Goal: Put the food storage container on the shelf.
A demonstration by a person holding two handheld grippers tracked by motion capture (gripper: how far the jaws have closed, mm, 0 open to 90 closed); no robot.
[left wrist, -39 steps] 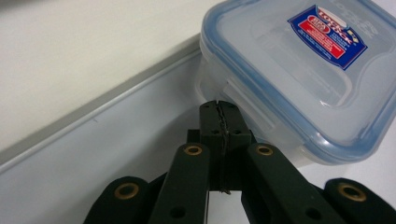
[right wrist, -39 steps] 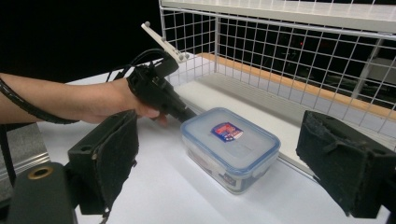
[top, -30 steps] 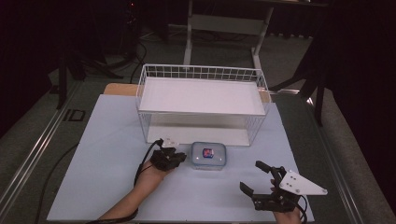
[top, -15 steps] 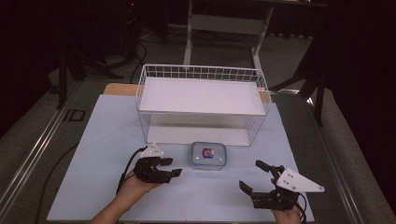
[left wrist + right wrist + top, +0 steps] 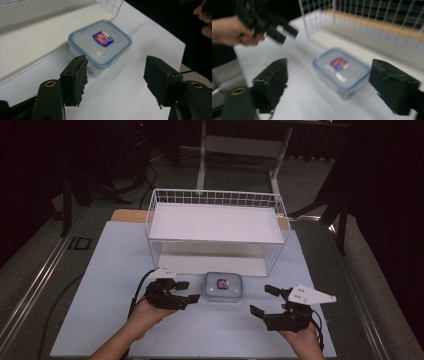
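I see the lidded container [image 5: 223, 286] flat on the desk [image 5: 110, 270], just before the wire basket [image 5: 215, 227], long axis across the desk; its red-and-blue label is unreadable; my left gripper [image 5: 182, 291] and right gripper [image 5: 265, 301] flank it, fingers spread, holding nothing.

Both forearms in from the near edge of the tabletop, bare and angled inward. Left hand [image 5: 145, 312] wrapped under the black two-jaw left gripper [image 5: 187, 291], wrist cocked, jaws spread wide and pointing toward the right edge, cable looping back along the arm. Right hand [image 5: 300, 337] cupped beneath the black two-jaw right gripper [image 5: 264, 300] topped by a grey three-cornered plate, near the front right corner, jaws also gaping and aimed left. Black pads [image 5: 75, 80] parted, nothing between them; the same in the right gripper view, blurred.
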